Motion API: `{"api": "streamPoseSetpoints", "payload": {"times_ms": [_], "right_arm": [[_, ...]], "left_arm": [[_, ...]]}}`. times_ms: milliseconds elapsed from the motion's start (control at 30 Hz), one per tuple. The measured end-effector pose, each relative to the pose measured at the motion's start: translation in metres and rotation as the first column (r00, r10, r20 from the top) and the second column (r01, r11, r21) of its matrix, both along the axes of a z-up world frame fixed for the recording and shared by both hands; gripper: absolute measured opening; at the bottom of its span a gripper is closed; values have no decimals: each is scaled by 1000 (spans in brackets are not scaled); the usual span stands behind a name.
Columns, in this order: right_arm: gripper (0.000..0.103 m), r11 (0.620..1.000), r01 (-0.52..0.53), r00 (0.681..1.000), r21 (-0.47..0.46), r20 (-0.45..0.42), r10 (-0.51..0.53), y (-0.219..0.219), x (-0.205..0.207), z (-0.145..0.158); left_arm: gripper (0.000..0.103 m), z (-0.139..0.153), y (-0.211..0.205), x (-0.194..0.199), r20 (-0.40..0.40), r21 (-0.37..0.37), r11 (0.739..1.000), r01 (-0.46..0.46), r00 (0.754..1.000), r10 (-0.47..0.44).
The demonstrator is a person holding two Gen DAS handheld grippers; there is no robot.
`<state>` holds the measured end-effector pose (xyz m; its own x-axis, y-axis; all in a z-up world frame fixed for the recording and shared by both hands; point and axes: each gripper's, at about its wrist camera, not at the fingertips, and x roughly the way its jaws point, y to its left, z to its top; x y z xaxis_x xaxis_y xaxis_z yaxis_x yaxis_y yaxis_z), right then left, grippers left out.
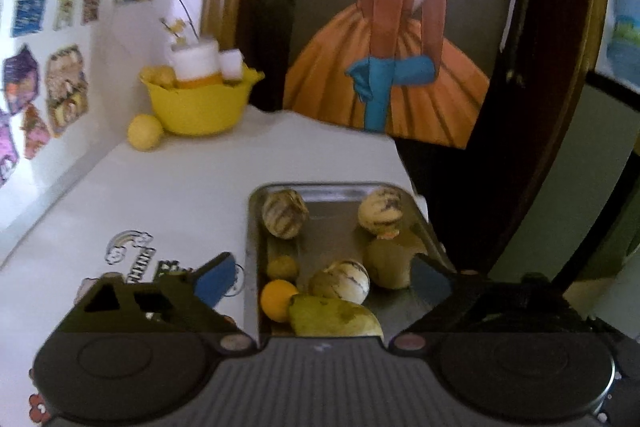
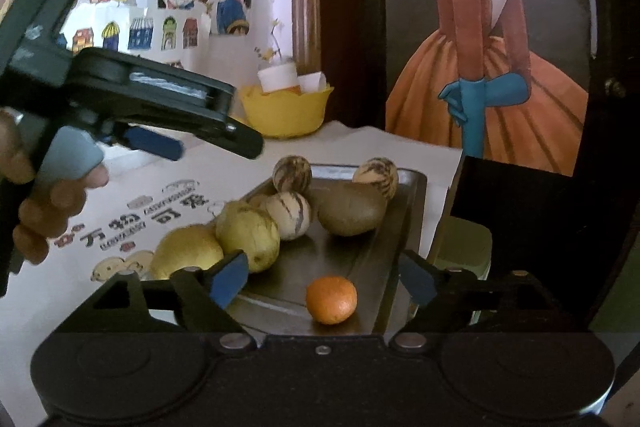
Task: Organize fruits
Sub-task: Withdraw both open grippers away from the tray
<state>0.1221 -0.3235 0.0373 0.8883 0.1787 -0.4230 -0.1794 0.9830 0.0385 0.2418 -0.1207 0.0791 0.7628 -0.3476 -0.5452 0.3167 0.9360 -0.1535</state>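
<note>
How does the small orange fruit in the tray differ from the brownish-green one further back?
The small round orange fruit is bright orange; the larger brownish-green oval fruit is dull. The orange one sits alone near the front; the brownish one touches a striped cream fruit at the back. Both rest in the metal tray.

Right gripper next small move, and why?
Probably ease the right gripper forward and down around the orange. Its jaws are open and empty, and the orange lies alone at the near end of the metal tray, roughly centred between the fingers, apart from the other fruit.
</note>
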Motion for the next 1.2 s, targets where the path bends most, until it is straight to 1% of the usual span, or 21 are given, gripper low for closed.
{"api": "streamPoseSetpoints", "payload": {"times_ms": [67, 167, 200, 267, 467, 733, 867, 967, 1100, 1200], "right_arm": [[91, 1000, 13, 1000, 12, 13, -13, 0, -3, 4], [98, 999, 31, 999, 31, 35, -32, 1, -10, 11], [100, 999, 38, 998, 39, 45, -39, 1, -12, 13], [102, 997, 51, 997, 52, 63, -54, 2, -18, 17], [102, 995, 76, 992, 71, 93, -83, 6, -34, 27], [102, 992, 92, 986, 86, 128, -103, 17, -59, 34], [102, 990, 105, 983, 92, 142, -118, 21, -69, 34], [102, 988, 120, 979, 101, 155, -134, 22, -75, 34], [102, 980, 151, 966, 128, 189, -174, 22, -86, 30], [102, 976, 176, 959, 132, 201, -200, 24, -94, 24]], "left_arm": [[102, 5, 9, -9, 25, -26, 999, -20, 999, 21], [102, 10, 22, -21, 53, -69, 995, -66, 996, 70], [102, 12, 27, -26, 65, -79, 994, -75, 995, 80], [102, 14, 33, -35, 84, -84, 992, -93, 991, 100], [102, 17, 50, -66, 121, -95, 984, -152, 979, 163], [103, 8, 74, -103, 129, -108, 966, -234, 960, 247], [103, -2, 91, -120, 122, -144, 948, -284, 945, 302], [103, -8, 100, -131, 123, -153, 937, -315, 934, 334], [103, -16, 106, -148, 171, -146, 924, -352, 911, 375], [103, -22, 108, -159, 184, -146, 915, -375, 899, 398]]}}
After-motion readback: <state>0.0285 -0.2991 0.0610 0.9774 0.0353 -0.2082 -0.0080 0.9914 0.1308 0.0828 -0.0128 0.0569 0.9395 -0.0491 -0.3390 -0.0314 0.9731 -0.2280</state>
